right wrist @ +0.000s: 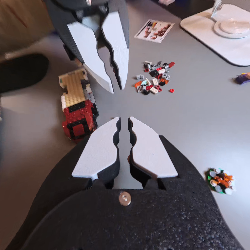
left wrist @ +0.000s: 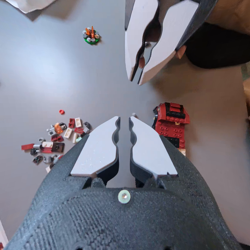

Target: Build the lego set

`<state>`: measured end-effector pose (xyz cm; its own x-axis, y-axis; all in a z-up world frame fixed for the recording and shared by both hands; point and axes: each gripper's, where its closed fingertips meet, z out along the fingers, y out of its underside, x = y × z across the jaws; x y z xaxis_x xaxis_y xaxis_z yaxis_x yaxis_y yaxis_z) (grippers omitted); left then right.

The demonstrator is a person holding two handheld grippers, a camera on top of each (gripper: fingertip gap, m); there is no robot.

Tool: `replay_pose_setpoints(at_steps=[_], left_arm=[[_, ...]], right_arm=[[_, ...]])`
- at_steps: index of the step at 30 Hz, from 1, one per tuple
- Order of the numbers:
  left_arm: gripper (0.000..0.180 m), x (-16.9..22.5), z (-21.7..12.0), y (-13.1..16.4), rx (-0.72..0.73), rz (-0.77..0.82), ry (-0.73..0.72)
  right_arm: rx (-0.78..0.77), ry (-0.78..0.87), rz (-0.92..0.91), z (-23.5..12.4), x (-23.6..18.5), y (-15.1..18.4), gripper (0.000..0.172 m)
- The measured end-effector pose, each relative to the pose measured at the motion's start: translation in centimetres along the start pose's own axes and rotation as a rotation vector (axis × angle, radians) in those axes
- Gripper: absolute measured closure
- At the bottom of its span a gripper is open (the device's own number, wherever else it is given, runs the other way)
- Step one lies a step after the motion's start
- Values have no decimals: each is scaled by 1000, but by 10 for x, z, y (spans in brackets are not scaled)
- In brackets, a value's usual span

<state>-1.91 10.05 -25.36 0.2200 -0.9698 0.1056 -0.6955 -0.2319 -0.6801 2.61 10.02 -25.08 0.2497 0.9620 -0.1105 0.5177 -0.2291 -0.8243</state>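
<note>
**A:** What lies on the grey table [left wrist: 54, 67], biggest first?

**B:** A white stand base [right wrist: 216, 33] at the far edge in the right wrist view. Next, the red, black and tan brick vehicle [left wrist: 171, 128], lying just to the right of the left gripper [left wrist: 124, 119] and to the left of the right gripper [right wrist: 123, 118]. Then come a printed leaflet [right wrist: 154, 31], a pile of loose bricks [left wrist: 58, 135], a small campfire build on a green disc [left wrist: 91, 35], a lone red round stud [left wrist: 61, 111], and a tiny grey piece [left wrist: 133, 114] just past the left gripper's right fingertip.

**A:** Is either gripper holding anything?

**B:** No. Each has its jaws a narrow slit apart with only bare table showing between the pads. The grey piece sits beside a fingertip, outside the slit.

**A:** How are they posed?

**B:** They are tip to tip, pointing at each other across a bare patch of table and tilted downward. The tips are near but apart. The vehicle runs alongside both, and the pile is well off to the other side.

**A:** How would these things handle?

**B:** As I judge it, the loose pieces are small and light, so they need the very tips, squarely placed. The vehicle looks too broad for so slight an opening.
</note>
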Motion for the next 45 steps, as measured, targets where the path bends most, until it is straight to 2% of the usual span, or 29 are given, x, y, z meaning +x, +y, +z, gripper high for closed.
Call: replay_pose_setpoints(at_steps=[3, 6, 10, 13, 16, 20, 27, 31, 45], left_arm=[[166, 10, -14, 4, 127, -33, -89], [155, 28, -30, 15, 200, -60, -131], [125, 51, -35, 46, 147, -62, -152], [116, 61, -26, 64, 71, -14, -159], [114, 63, -22, 70, 43, 15, -157], [115, 59, -22, 72, 39, 32, -173], [117, 58, -22, 72, 52, 33, -180], [117, 58, -24, 72, 52, 36, -188], [117, 60, -25, 71, 63, 36, -183]], right_arm=[[-123, -19, -199, 20, -13, 13, 165], [-212, -49, -374, 32, -18, 23, 160], [-239, -120, -468, 39, -20, 22, 160], [-254, -155, -496, 45, -19, 20, 160], [-306, -161, -524, 49, -16, 25, 164], [-292, -170, -541, 47, -20, 25, 171], [-338, -171, -585, 42, -24, 33, 171], [-290, -177, -540, 42, -24, 22, 171], [-384, -187, -571, 41, -22, 34, 171]])
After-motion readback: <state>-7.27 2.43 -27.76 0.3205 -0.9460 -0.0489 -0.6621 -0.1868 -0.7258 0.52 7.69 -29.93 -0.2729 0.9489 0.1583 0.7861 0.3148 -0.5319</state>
